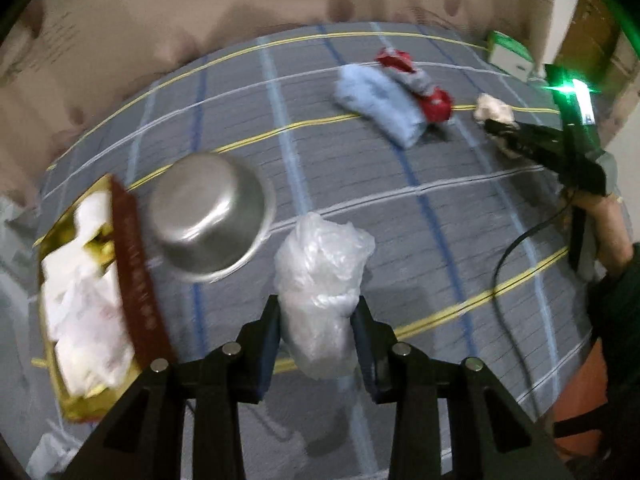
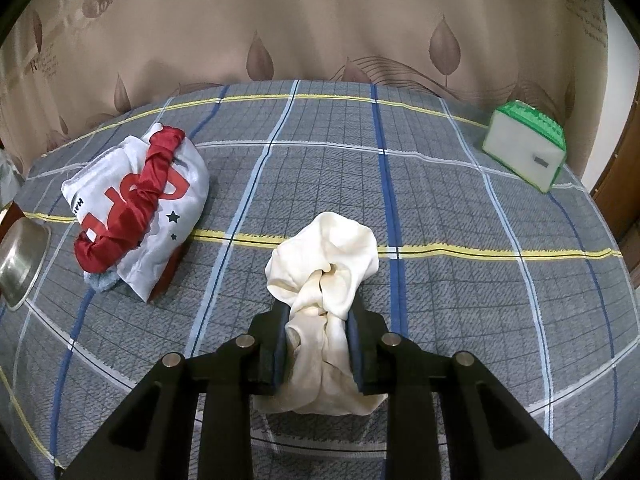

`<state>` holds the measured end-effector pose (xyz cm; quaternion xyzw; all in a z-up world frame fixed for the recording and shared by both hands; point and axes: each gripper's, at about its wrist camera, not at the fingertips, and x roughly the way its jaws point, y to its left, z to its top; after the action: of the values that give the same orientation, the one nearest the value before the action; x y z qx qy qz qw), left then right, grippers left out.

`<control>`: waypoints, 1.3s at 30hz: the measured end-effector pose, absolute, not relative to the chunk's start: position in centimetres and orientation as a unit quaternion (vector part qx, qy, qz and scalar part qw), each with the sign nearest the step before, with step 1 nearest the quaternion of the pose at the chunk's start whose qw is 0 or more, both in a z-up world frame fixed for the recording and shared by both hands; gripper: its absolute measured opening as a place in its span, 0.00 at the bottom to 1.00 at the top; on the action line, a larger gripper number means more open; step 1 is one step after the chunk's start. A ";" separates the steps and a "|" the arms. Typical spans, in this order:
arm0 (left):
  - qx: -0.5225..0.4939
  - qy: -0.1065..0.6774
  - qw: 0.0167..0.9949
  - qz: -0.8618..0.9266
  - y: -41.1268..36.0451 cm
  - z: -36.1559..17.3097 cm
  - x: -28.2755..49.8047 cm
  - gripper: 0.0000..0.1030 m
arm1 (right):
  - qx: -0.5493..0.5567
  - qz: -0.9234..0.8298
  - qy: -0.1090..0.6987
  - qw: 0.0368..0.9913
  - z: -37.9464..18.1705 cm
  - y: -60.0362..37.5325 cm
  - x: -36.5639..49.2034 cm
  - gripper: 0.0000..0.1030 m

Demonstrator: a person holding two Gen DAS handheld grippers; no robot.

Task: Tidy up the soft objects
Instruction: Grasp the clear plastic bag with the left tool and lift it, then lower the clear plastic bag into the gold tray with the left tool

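The left hand-held gripper pointed steeply down over the bed. It squeezed a crumpled clear plastic bag between its pads. The right hand-held gripper also tilted down and pinched a bunched cream cloth above the checked cover. A gold box at the bed's left edge held white bags. Beside it sat a steel bowl, tipped over. A red and white bundle lay farther back.

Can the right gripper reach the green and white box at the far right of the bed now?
Probably not yet. The right gripper is shut on the cream cloth, so its jaws are occupied. The plaid bedcover toward the green and white box looks bare.
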<state>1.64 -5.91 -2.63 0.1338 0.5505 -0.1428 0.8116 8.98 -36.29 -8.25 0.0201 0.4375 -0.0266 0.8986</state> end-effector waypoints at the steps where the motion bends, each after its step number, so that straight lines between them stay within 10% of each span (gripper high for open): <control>1: 0.135 0.551 0.812 -0.134 -5.4 -2.6 1.5 0.34 | 0.019 -0.027 0.438 0.899 -8.2 -36.3 9.0 0.23; 39: -0.008 0.516 0.853 0.077 18.3 1.4 6.4 0.34 | 0.011 -0.032 0.439 0.898 -8.2 -35.9 9.0 0.24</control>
<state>6.35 18.26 1.36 -0.0082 0.5157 0.0773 0.8532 9.01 -35.95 -8.22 0.0106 0.4392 -0.0317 0.8978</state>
